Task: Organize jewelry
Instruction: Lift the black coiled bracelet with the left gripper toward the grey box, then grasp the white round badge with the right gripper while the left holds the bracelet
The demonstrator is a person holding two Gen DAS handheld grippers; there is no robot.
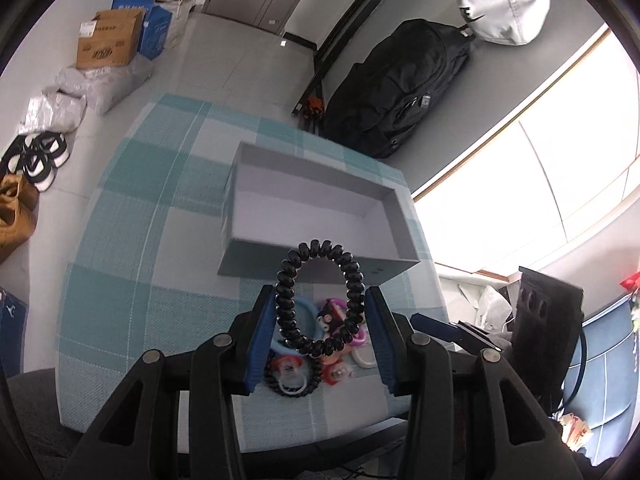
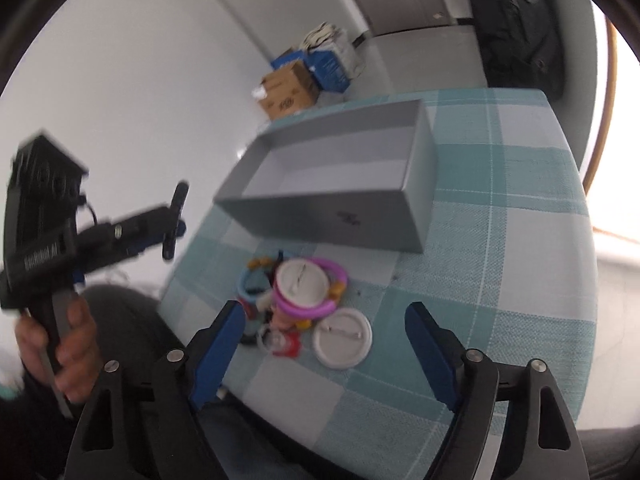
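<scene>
left hand-held gripper (image 1: 320,312): blue pads pinch a black coil tie (image 1: 320,298) by its two sides, lifted above the pile, short of the box
coil tie risk: springy and round, held only by side pressure; a jolt could pop it out and drop it back on the pile or off the tabletop edge
right hand-held gripper (image 2: 326,344): jaws wide, holding nothing, hovering over the pile
pile (image 2: 296,300): pink ring, round badges, blue ring and small bits heaped together on the checked tabletop (image 2: 500,280); a careless grab may snag two pieces or scatter them
box (image 1: 320,216): grey, open, nothing inside, just beyond the pile; light card, so a bump on its near wall could push it away
crowding: both grippers work near one spot and could collide
</scene>
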